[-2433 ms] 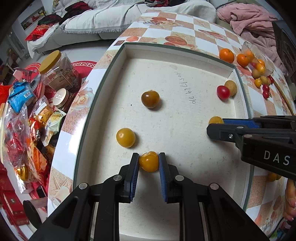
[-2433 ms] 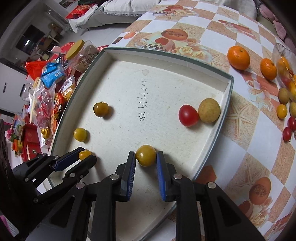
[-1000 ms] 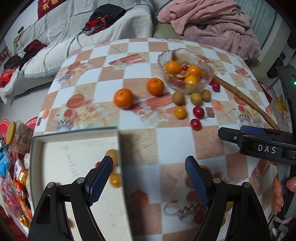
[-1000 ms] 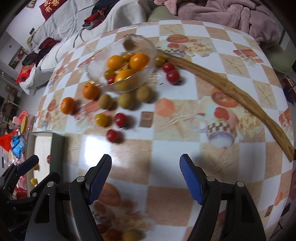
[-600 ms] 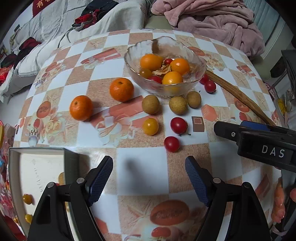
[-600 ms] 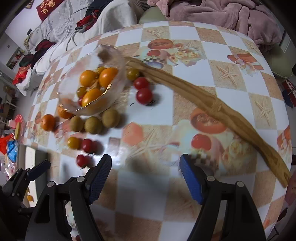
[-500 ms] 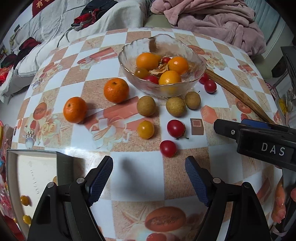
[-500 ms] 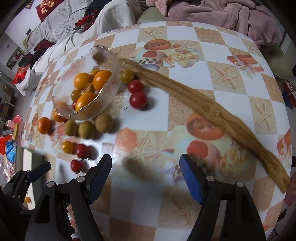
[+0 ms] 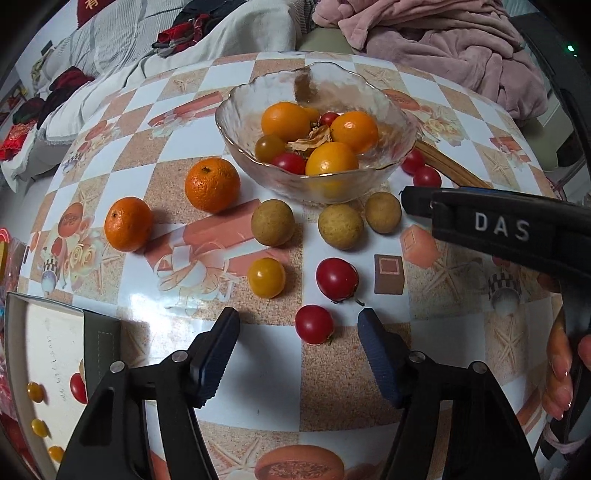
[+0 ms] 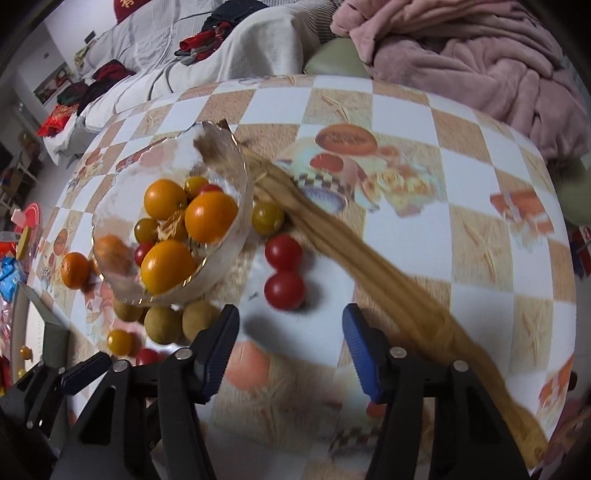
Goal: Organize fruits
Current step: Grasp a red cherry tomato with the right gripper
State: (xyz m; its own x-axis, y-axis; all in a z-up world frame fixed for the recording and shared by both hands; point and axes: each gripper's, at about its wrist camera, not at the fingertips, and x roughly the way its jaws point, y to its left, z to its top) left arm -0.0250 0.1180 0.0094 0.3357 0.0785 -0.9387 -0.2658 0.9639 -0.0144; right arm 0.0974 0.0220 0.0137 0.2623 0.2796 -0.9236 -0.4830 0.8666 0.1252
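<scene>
Covering the table, a checkered cloth [image 9: 155,144] lies beneath both closing, empty tools; sofa [image 10: 266,48] behind.

White capitals "DAS" show plainly on the black body of the right claw [image 9: 413,201], which reaches in from the right side of the left wrist view, with a short white underline beneath the letters. Down at the lower left, the pale floor of the tray [image 9: 48,347] carries a line of dark handwritten digits running sideways; they look like numbers, but they are too small and too turned to make out. At the top left a red cushion [image 9: 94,4] on the sofa bears white characters, cut off by the frame edge and unreadable. The right wrist view offers no legible text.
</scene>
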